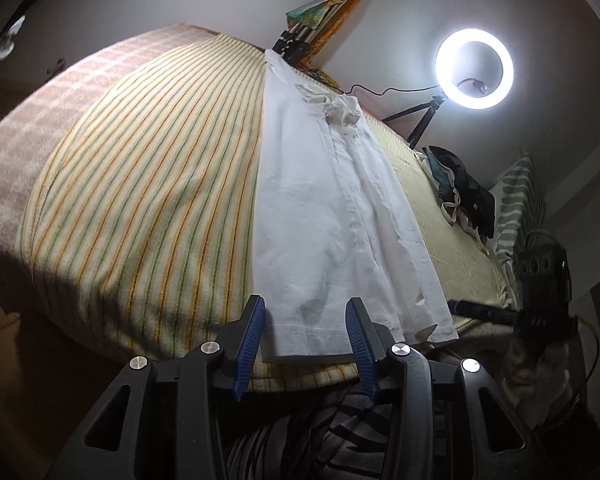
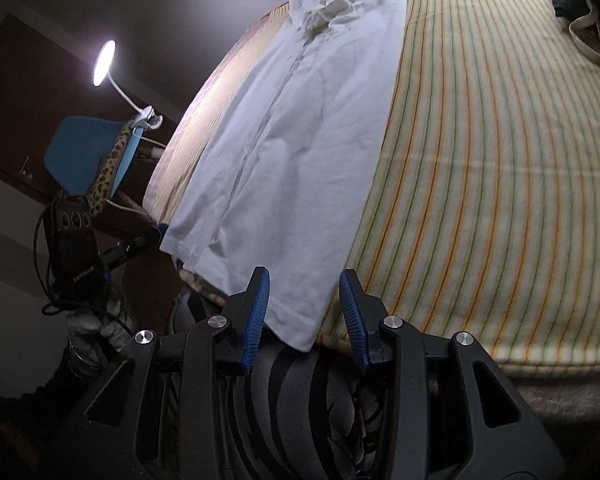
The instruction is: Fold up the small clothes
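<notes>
The white garment is laid long and flat on the striped bed. Its near hem is straddled by the left hand-held gripper, jaws apart, nothing pinched. The hem's other corner is framed by the right hand-held gripper, jaws likewise parted, nothing clamped.

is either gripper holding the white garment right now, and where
Neither. The left gripper and right gripper stand open over the white garment's near hem.
</notes>
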Demonstrator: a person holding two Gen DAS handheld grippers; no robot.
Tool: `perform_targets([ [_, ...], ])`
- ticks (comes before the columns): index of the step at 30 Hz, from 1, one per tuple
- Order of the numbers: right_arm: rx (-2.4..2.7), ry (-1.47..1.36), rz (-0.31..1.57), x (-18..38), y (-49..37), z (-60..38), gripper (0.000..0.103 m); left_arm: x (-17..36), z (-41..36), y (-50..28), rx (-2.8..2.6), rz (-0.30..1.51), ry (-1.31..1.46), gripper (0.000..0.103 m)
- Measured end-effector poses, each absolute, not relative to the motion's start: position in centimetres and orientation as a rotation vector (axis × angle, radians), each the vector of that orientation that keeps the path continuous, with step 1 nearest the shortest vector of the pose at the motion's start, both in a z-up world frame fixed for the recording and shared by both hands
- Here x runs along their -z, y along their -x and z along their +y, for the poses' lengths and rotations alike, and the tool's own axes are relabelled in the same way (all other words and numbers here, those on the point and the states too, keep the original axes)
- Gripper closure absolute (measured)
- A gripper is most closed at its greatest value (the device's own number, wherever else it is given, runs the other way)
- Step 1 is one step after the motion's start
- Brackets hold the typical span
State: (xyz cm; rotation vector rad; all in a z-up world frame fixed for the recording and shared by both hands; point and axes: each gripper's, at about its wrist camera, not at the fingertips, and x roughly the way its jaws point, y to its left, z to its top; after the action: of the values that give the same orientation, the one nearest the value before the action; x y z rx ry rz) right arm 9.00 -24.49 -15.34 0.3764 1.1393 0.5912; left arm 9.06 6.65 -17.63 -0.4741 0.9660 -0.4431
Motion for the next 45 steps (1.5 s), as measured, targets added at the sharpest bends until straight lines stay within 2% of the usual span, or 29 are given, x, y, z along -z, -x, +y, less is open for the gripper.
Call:
perform_targets([
  [7,-0.644,-0.431,1.150,16.0,-7.9,-24.3,0.064,19.0,7.4,-9.1,0.456,1.020,0.573,0.075],
  [9,-0.663,-0.452,1.157,16.1,-8.1,-24.5,0.065,19.1,7.5,-9.4,0.464,1.030,0.597,0.083],
  [11,-0.673,-0.472,1.155,16.4,-8.3,-24.7,0.071,19.2,7.5,-9.6,0.476,1.042,0.612,0.088],
  [13,-0.678,-0.496,1.150,16.7,-8.6,-25.0,0.087,19.1,7.4,-9.8,0.477,1.044,0.618,0.091],
  [15,-0.676,-0.517,1.144,17.0,-8.6,-24.8,0.091,18.9,7.4,-9.8,0.477,1.041,0.628,0.098],
  [26,-0.688,-0.544,1.109,16.8,-8.5,-25.7,0.096,17.2,7.0,-9.8,0.471,0.999,0.574,0.100],
  [28,-0.693,-0.509,1.120,16.6,-8.4,-25.1,0.096,17.5,7.0,-9.7,0.456,1.005,0.563,0.082],
  [29,-0.688,-0.510,1.128,16.6,-8.4,-25.2,0.095,17.7,7.1,-9.7,0.457,1.020,0.570,0.061],
  [30,-0.687,-0.520,1.142,16.6,-8.6,-25.5,0.089,18.0,7.3,-9.7,0.452,1.029,0.580,0.055],
  [31,-0.692,-0.537,1.154,16.7,-8.6,-25.7,0.078,18.4,7.4,-9.8,0.450,1.040,0.593,0.055],
  [32,-0.691,-0.549,1.156,16.8,-8.6,-25.9,0.074,18.8,7.6,-10.0,0.450,1.056,0.603,0.056],
  [34,-0.688,-0.548,1.162,17.2,-8.5,-26.0,0.073,18.9,7.9,-9.9,0.456,1.046,0.612,0.059],
  [38,-0.741,-0.571,1.168,17.8,-8.3,-25.8,0.076,19.6,7.9,-10.0,0.485,1.074,0.622,0.084],
  [40,-0.754,-0.545,1.176,17.9,-8.3,-25.1,0.090,19.8,8.3,-10.0,0.494,1.075,0.655,0.091],
  [41,-0.750,-0.533,1.177,17.9,-8.2,-25.0,0.092,20.0,8.4,-10.1,0.505,1.078,0.678,0.098],
  [45,-0.751,-0.568,1.148,17.5,-8.2,-25.2,0.096,19.8,9.3,-10.5,0.525,1.075,0.754,0.101],
])
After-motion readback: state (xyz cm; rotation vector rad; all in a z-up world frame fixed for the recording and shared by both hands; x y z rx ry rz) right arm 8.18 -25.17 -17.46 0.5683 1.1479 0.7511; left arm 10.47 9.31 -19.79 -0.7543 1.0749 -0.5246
